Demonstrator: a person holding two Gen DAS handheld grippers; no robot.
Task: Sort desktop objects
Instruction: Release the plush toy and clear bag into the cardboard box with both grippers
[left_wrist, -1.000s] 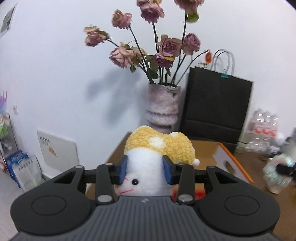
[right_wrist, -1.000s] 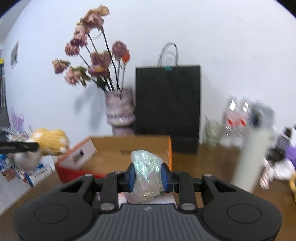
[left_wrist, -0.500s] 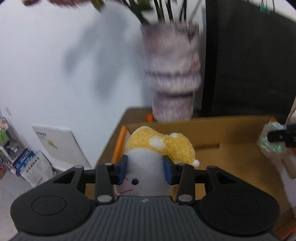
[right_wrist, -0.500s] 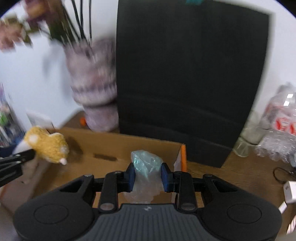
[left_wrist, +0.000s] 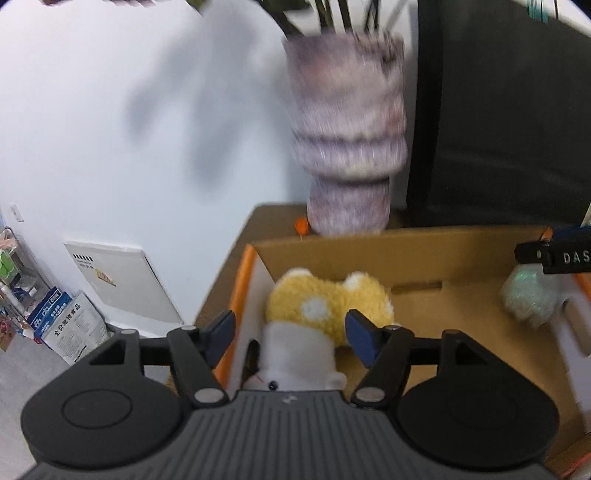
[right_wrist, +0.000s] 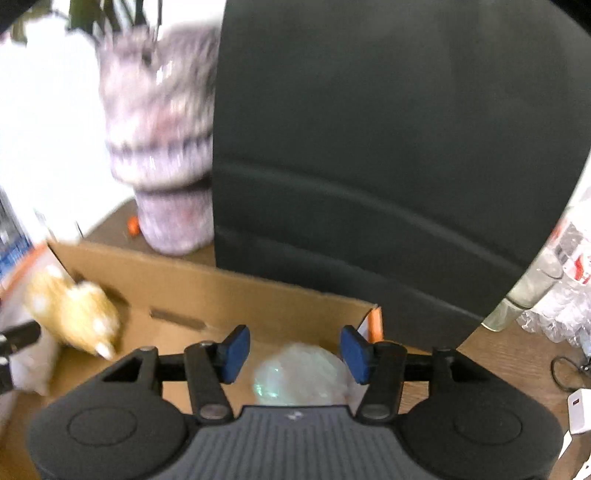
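Observation:
A yellow and white plush toy (left_wrist: 325, 314) hangs inside the open cardboard box (left_wrist: 424, 258), between the blue pads of my left gripper (left_wrist: 291, 336). The jaws are opening and the pads stand clear of the toy. In the right wrist view a crumpled iridescent plastic wrap (right_wrist: 299, 376) lies low between the pads of my right gripper (right_wrist: 293, 352); these jaws are opening too, free of the wrap. The plush toy (right_wrist: 74, 314) shows blurred at the left of the cardboard box (right_wrist: 258, 295), and the wrap (left_wrist: 528, 295) shows at the right in the left wrist view.
A mottled purple vase (left_wrist: 351, 147) with flower stems stands behind the box, beside a black paper bag (right_wrist: 388, 147). Clear plastic bottles (right_wrist: 565, 277) and a white charger (right_wrist: 580, 410) lie on the wooden table at the right. Packages (left_wrist: 59, 321) sit on the floor at left.
Both grippers moved forward and down over the box, then opened. The plush toy and the wrap have dropped free of the pads into the box.

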